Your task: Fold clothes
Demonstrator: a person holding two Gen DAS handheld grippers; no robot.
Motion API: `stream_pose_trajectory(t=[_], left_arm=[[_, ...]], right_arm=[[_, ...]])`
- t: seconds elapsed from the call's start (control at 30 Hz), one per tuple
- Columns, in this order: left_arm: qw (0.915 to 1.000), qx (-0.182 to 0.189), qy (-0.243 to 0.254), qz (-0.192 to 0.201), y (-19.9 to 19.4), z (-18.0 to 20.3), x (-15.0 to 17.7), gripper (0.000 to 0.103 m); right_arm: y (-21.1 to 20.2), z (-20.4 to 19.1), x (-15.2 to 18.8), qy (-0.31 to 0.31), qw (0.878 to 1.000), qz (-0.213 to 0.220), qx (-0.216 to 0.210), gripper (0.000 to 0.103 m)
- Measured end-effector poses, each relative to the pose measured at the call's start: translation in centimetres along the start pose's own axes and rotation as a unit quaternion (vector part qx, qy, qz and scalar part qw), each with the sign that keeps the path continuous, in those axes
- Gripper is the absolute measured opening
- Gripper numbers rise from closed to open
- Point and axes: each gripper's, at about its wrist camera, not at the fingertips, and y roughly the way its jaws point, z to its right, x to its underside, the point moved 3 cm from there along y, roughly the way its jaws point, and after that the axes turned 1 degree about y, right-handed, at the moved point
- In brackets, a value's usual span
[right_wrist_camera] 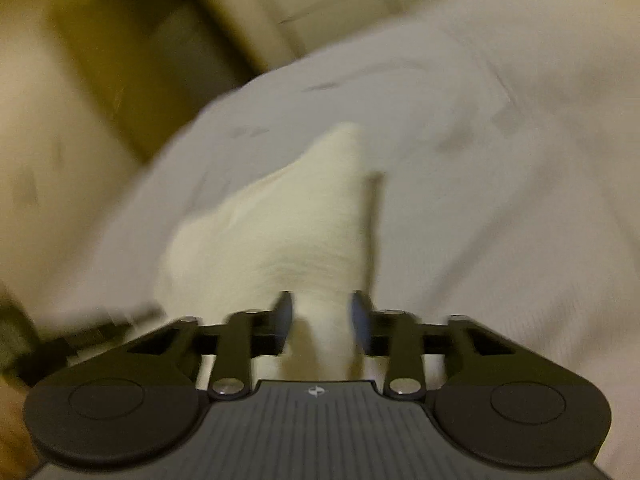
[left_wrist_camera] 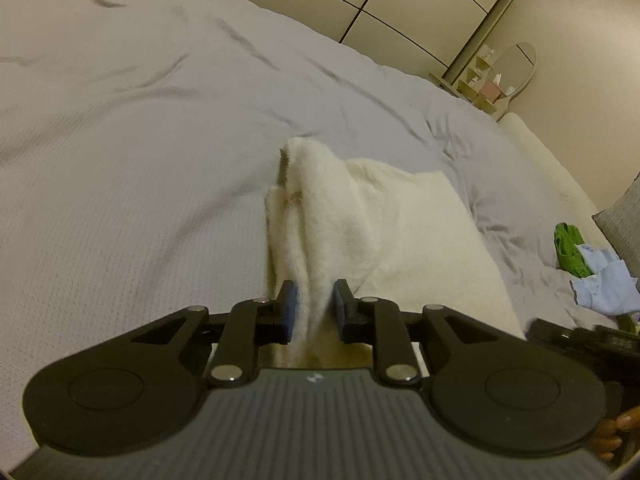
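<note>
A fluffy white garment (left_wrist_camera: 400, 220) lies partly folded on the pale grey bed cover (left_wrist_camera: 140, 140). My left gripper (left_wrist_camera: 315, 306) is shut on a raised fold at its near edge, and the cloth rises in a ridge away from the blue pads. In the blurred right wrist view the same white garment (right_wrist_camera: 280, 220) runs forward in a wedge. My right gripper (right_wrist_camera: 322, 312) stands open, its pads a little apart with a strip of the cloth between them.
A green garment (left_wrist_camera: 572, 248) and a light blue one (left_wrist_camera: 604, 284) lie crumpled at the bed's right side, near a grey pillow (left_wrist_camera: 624, 216). A wardrobe (left_wrist_camera: 360, 8) and a small mirror table (left_wrist_camera: 512, 68) stand beyond the bed. The bed cover (right_wrist_camera: 480, 160) spreads wide around the white garment.
</note>
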Motion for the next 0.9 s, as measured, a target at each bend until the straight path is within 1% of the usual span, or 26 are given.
stream_pose_trajectory(t=[0.03, 0.07, 0.1, 0.17, 0.2, 0.27, 0.3, 0.37, 0.43, 0.5, 0.57, 0.6, 0.63, 0.67, 0.7, 0.8, 0.87, 0.9], left_arm=[[1.0, -0.001, 0.0, 0.0, -0.2, 0.0, 0.0, 0.018], [1.0, -0.001, -0.004, 0.001, -0.4, 0.0, 0.0, 0.018], [1.0, -0.001, -0.008, 0.002, -0.9, -0.2, 0.0, 0.018], [0.9997, -0.008, -0.019, 0.009, -2.0, -0.1, -0.2, 0.019], [0.9994, -0.019, -0.022, 0.016, -2.7, 0.0, -0.1, 0.022], [0.9985, -0.041, -0.021, 0.03, -4.5, 0.5, 0.1, 0.022], [0.998, -0.047, -0.018, 0.036, -5.4, 0.9, 0.3, 0.022], [0.9982, -0.039, -0.008, 0.045, -7.0, 2.0, 0.8, 0.022], [0.9983, -0.03, 0.017, 0.047, -7.6, 3.6, 1.4, 0.022], [0.9976, -0.025, 0.047, 0.045, -7.3, 5.2, 1.7, 0.022], [0.996, -0.021, 0.076, 0.042, -6.5, 6.8, 1.7, 0.022], [0.9959, -0.021, 0.081, 0.035, -5.6, 7.1, 1.7, 0.022], [0.9955, -0.023, 0.088, 0.028, -4.8, 7.4, 1.6, 0.022], [0.994, -0.042, 0.1, 0.016, -3.9, 7.6, 1.7, 0.022], [0.9921, -0.058, 0.111, 0.006, -3.0, 7.7, 1.8, 0.018], [0.9896, -0.067, 0.127, 0.004, -2.8, 7.5, 2.6, 0.018], [0.988, -0.073, 0.136, 0.003, -2.7, 7.3, 3.1, 0.019], [0.989, -0.071, 0.129, 0.002, -2.7, 7.0, 3.1, 0.019]], right_arm=[[-0.9, 1.0, 0.2, 0.022, 1.0, 0.005, -0.011, 0.04], [-1.6, 1.5, 0.5, 0.03, 0.999, 0.007, -0.022, 0.04], [-2.2, 1.6, 1.0, 0.028, 0.999, 0.009, -0.033, 0.04], [-2.4, 1.5, 2.0, 0.015, 0.999, -0.001, -0.041, 0.04], [-2.2, 1.3, 2.4, 0.007, 0.999, -0.006, -0.042, 0.04], [-1.6, 0.8, 3.0, -0.008, 0.999, -0.017, -0.045, 0.039], [-1.3, 0.5, 3.3, -0.016, 0.999, -0.023, -0.046, 0.036], [-1.2, -0.6, 3.8, -0.057, 0.998, -0.024, -0.03, 0.035], [-1.2, -1.9, 4.2, -0.117, 0.993, -0.018, -0.005, 0.034], [-0.9, -3.0, 4.6, -0.156, 0.987, -0.019, 0.013, 0.033], [-0.3, -4.2, 5.4, -0.188, 0.981, -0.03, 0.034, 0.033], [-0.1, -4.6, 5.6, -0.206, 0.977, -0.034, 0.043, 0.033], [0.0, -5.0, 5.6, -0.224, 0.973, -0.037, 0.051, 0.033], [-0.1, -5.2, 5.4, -0.23, 0.971, -0.038, 0.055, 0.033], [-0.3, -5.3, 5.0, -0.23, 0.971, -0.037, 0.057, 0.033], [-1.6, -5.9, 3.7, -0.204, 0.978, 0.005, 0.037, 0.032], [-0.6, -6.4, 3.3, -0.202, 0.979, 0.009, 0.03, 0.032], [0.1, -6.6, 3.2, -0.203, 0.979, 0.008, 0.028, 0.03]])
